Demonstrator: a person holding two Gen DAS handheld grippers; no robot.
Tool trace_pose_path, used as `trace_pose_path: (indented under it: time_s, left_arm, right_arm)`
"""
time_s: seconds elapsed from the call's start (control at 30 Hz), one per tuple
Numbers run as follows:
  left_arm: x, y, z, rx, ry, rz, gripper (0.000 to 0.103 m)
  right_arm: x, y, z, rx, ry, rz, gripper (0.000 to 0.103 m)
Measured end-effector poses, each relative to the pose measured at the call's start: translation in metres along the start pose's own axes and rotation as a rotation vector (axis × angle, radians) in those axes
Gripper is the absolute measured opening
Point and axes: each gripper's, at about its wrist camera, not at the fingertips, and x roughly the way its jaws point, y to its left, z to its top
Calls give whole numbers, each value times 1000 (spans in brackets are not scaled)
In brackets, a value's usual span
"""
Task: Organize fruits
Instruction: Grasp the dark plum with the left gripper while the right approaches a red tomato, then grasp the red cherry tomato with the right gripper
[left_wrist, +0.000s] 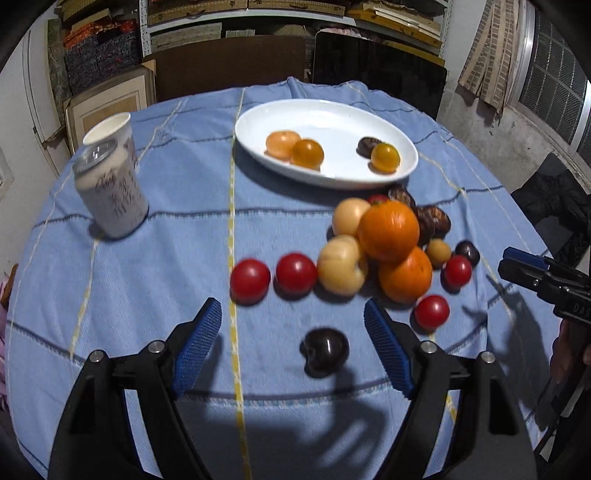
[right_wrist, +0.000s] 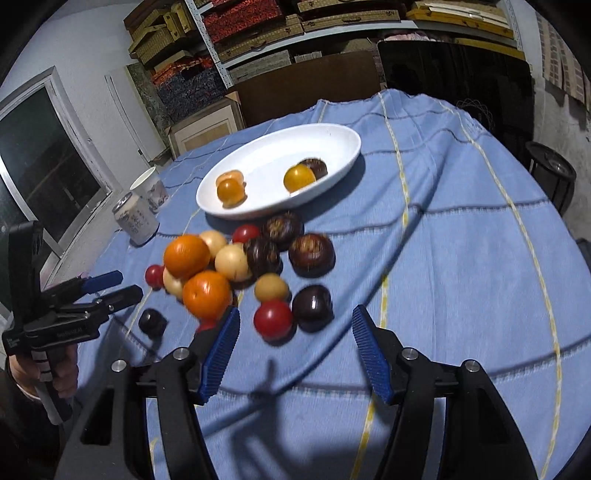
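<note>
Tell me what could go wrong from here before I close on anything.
The dark plum sits off-centre between the open left gripper fingers; closing may nudge it away. The top orange rests on piled fruit, so pulling a neighbour could topple it. The right gripper frames a red tomato and a plum together.

Fruit heaped beside a white oval plate (left_wrist: 404, 168)

Four pieces lie on the plate; oranges (left_wrist: 388, 229), red tomatoes (left_wrist: 250, 280), pale fruits (left_wrist: 341, 266) and dark ones cluster on the cloth; one dark plum (left_wrist: 325, 351) lies apart
</note>
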Motion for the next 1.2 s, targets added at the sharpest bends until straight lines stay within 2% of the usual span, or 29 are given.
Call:
trace_pose_path:
  time_s: [0.27,0.37,0.4,0.47,0.5,0.53,0.8,0.87,0.93,1.2]
  left_arm:
    - [11,-9,-22,5,48,-13,78]
    - [16,-16,-24,35,59,-12,61]
    - [18,-17,-25,36,67,-20,51]
    - [20,-17,-23,39,63,-14,43]
    - [21,-18,-23,49,64,-12,32]
    - [20,-18,-23,55,61,-23,29]
    - [19,-18,-25,57,54,-35,29]
    - [19,-17,-25,54,54,-38,29]
    - [19,-17,-25,52,54,-38,29]
    - [19,-16,-25,50,51,-50,29]
  right_arm:
    - [-4,6,-14,-3,21,13,64]
    - [-3,9,-16,-10,27,18,64]
    - [-3,9,-16,-12,29,17,64]
    - [-3,9,-16,-15,29,13,64]
    - [-3,8,-16,-15,28,12,64]
    - [-3,8,-15,-15,28,11,64]
    - [0,14,-8,-130,25,-99,64]
    - [2,18,-7,-164,39,-87,61]
    - [5,25,-8,-195,60,-54,53]
    - [24,49,-16,-251,129,36,41]
